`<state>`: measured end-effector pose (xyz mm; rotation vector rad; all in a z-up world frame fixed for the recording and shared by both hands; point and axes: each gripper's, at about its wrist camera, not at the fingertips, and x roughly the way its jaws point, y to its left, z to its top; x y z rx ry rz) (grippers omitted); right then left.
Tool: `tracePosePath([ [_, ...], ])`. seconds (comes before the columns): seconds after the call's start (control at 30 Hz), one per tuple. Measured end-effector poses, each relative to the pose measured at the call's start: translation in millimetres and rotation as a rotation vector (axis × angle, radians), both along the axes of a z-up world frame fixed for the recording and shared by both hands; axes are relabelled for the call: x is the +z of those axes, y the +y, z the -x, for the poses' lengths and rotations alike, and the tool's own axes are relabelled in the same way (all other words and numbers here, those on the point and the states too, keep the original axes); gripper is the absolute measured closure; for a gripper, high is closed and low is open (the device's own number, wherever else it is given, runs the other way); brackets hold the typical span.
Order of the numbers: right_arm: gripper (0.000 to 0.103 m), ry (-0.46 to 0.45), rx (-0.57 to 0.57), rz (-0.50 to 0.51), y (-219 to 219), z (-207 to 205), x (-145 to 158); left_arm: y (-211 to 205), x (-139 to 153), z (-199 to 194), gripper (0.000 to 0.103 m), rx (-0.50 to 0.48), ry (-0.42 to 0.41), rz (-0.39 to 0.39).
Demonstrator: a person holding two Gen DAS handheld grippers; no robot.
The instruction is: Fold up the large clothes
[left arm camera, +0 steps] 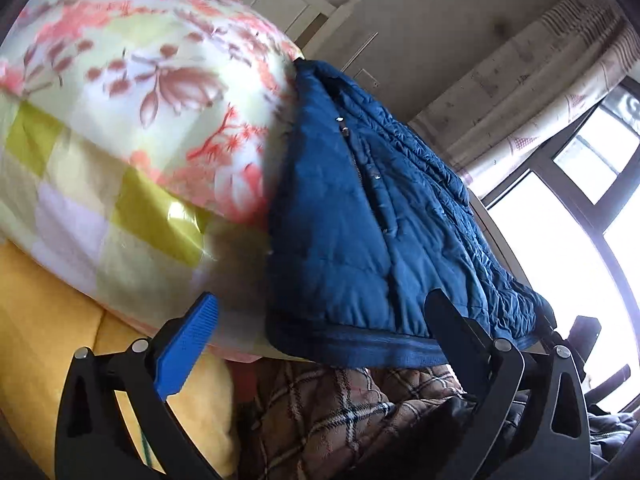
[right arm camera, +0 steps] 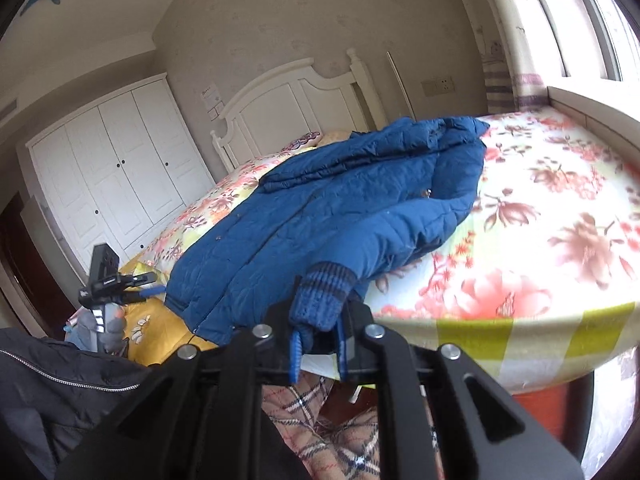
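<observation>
Right wrist view: blue padded jacket (right arm camera: 332, 208) lies across the bed (right arm camera: 560, 208), filling the frame centre, hood end toward the upper right, hem hanging over the bed's near edge at lower left. One sleeve runs down to the lower centre, ending in a ribbed knit cuff (right arm camera: 324, 296). Right hand-held gripper (right arm camera: 318, 350) is clamped on that cuff; blue pads close together with the knit bunched between them.

Bed cover is floral, with a yellow-green check band along the near edge. White headboard (right arm camera: 296, 100) at upper centre, white wardrobe (right arm camera: 108, 168) at left, window (right arm camera: 600, 20) at upper right. A gloved hand (right arm camera: 106, 330) at lower left holds the left hand-held gripper (right arm camera: 138, 286) just beside the jacket hem.

Left wrist view: left hand-held gripper (left arm camera: 320, 328) stands wide apart, nothing between the fingers. Blue pad (left arm camera: 186, 350) at lower left, black finger at lower right. Jacket (left arm camera: 360, 220) hangs over the bed corner at frame centre, its hem just above the gripper. Front closure with snaps visible. Plaid fabric (left arm camera: 340, 412) below, at bottom centre. Frame slightly blurred at left.
</observation>
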<state>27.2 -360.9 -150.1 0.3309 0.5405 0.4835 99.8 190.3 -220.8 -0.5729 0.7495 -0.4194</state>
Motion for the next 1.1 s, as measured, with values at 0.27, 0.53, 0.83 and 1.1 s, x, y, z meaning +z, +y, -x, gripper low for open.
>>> tracePosePath([
  [0.27, 0.09, 0.008, 0.003, 0.002, -0.9, 0.6, -3.8, -28.5, -8.2, -23.2, 0.019, -0.115, -0.009, -0.02],
  [0.53, 0.09, 0.01, -0.001, 0.036, 7.5, 2.8, -6.3, -27.5, 18.5, 11.3, 0.089, -0.064, -0.114, 0.028],
  [0.83, 0.091, -0.071, -0.088, -0.1, -7.0, -13.4, 24.2, -35.0, 94.2, -37.8, 0.091, -0.089, -0.257, 0.235],
  [1.1, 0.091, -0.095, -0.148, -0.136, -30.9, -168.6, 109.8, -87.1, 180.8, -196.2, 0.091, -0.013, -0.238, 0.161],
])
